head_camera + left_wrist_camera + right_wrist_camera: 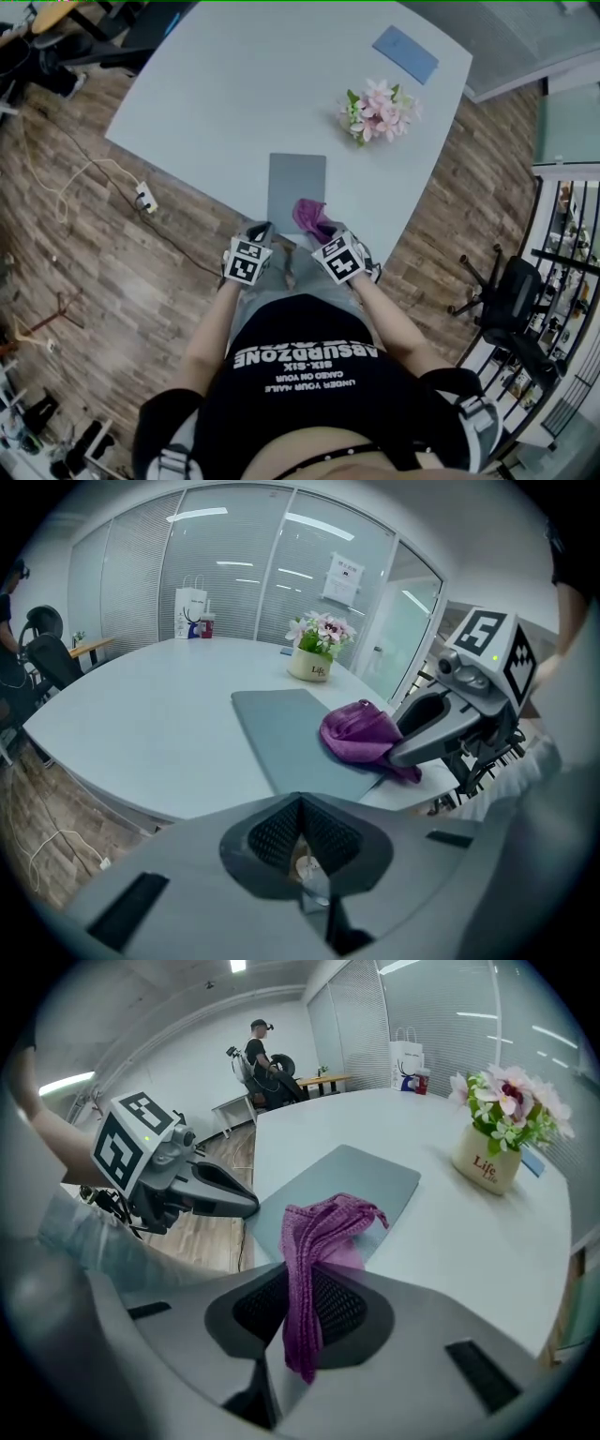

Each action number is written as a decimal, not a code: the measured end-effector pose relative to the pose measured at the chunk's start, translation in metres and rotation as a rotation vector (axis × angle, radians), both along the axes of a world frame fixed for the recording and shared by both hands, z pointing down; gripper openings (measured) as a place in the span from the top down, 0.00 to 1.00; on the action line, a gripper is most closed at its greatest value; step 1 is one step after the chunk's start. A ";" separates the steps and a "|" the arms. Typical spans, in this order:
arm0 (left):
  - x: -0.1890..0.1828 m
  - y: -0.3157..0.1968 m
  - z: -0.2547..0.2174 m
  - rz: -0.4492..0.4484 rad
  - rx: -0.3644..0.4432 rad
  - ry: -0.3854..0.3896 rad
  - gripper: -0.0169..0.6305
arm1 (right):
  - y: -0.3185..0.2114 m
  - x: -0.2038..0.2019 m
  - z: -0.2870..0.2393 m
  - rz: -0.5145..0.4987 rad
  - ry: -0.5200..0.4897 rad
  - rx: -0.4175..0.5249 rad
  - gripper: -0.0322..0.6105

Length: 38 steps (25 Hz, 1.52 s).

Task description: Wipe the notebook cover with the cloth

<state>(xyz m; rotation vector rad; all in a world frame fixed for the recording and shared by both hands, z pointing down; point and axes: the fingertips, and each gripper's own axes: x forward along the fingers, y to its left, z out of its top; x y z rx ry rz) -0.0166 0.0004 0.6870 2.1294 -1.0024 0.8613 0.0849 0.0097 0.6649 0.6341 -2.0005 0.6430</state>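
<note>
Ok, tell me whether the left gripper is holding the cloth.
No: the cloth is pinched in the right gripper, and the left gripper has its jaws together on nothing.

Pale counter (pixel 216 84) ahead of left tongs (pixel 265 228); wood-plank floor (pixel 84 262) around it; glass walls with blinds (pixel 225 583) beyond; black office chair (pixel 511 292) right of right tongs (pixel 323 232); ceiling strip lights (pixel 197 516).

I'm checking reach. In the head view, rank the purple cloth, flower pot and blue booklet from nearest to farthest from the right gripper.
1. Purple cloth, held in the right gripper, over the notebook's near corner.
2. Flower pot, mid-table, right side.
3. Blue booklet, far edge.
</note>
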 end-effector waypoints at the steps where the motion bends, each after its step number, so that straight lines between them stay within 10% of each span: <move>1: 0.000 0.000 0.000 0.001 -0.001 0.001 0.95 | 0.000 -0.002 0.000 -0.006 0.002 -0.002 0.83; 38: 0.000 0.000 -0.002 0.020 -0.041 0.050 0.95 | -0.104 -0.034 -0.001 0.033 -0.088 0.060 0.83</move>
